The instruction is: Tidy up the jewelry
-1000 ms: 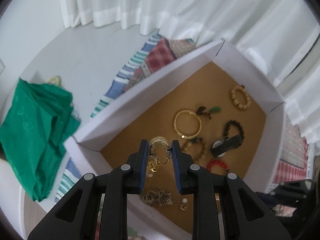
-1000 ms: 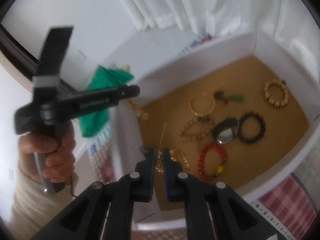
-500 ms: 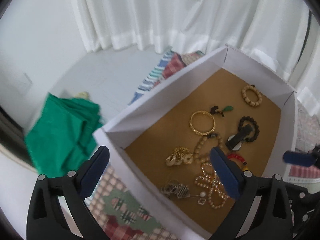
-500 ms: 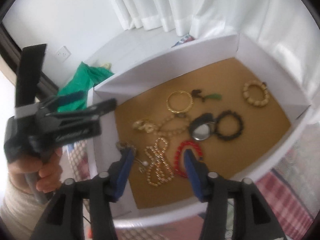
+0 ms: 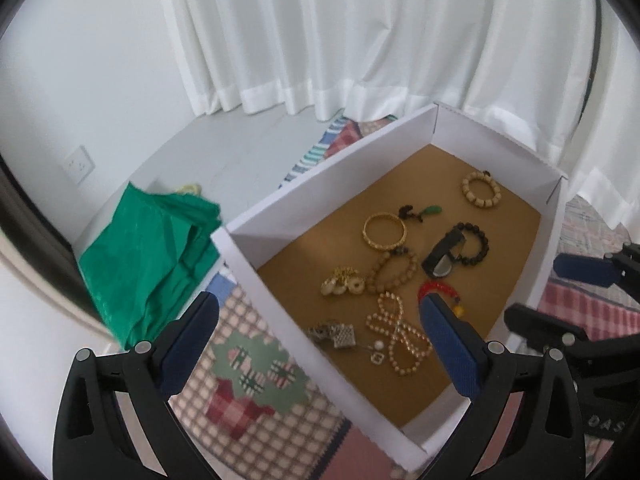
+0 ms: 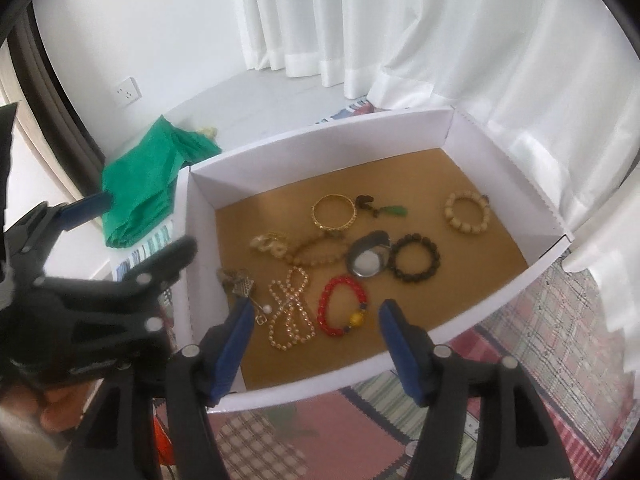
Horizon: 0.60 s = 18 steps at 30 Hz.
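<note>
Left gripper (image 5: pixel 316 338) & right gripper (image 6: pixel 316 324): both w/ jaws wide apart, holding nothing, low in frame above white box (image 6: pixel 320 142); jewelry, incl. red bracelet (image 6: pixel 342 306), lies mid-frame on box floor.

Your patchwork cloth (image 5: pixel 256 408) covers the supporting surface, checked pink and cream at the lower left of the left wrist view. The white box (image 5: pixel 280 216) sits directly on it at centre frame. At left, the green cloth (image 5: pixel 148 256) lies on the pale floor (image 5: pixel 224 152) beside the box.
</note>
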{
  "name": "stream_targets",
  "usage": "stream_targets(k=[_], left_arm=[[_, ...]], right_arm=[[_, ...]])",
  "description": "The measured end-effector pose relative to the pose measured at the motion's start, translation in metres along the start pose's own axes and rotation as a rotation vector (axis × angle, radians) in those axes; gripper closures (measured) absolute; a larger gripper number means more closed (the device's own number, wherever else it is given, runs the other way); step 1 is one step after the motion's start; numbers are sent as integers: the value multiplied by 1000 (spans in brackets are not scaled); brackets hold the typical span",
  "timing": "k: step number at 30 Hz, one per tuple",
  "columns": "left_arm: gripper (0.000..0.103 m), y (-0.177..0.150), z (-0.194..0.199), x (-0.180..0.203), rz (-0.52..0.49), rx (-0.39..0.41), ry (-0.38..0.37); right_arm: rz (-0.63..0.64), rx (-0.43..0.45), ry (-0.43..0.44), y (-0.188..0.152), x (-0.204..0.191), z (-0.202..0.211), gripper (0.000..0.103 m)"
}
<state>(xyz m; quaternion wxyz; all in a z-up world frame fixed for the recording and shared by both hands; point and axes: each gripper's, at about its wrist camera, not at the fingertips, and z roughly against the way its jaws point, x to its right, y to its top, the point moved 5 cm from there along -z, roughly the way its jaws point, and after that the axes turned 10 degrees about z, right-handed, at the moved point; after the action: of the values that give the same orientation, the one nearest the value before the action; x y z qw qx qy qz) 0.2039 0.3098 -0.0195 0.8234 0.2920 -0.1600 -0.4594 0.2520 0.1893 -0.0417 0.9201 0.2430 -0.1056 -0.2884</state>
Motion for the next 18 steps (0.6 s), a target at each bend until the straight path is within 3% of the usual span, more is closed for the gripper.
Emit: stream_targets(k=[10,18], left_arm=[[2,-3,14,-9,29,-13,30],[2,-4,15,-17,89,-68,-13]], right_arm=[[21,-1,-57,1,2,7,28],[-9,-30,-59,0,7,5,28]])
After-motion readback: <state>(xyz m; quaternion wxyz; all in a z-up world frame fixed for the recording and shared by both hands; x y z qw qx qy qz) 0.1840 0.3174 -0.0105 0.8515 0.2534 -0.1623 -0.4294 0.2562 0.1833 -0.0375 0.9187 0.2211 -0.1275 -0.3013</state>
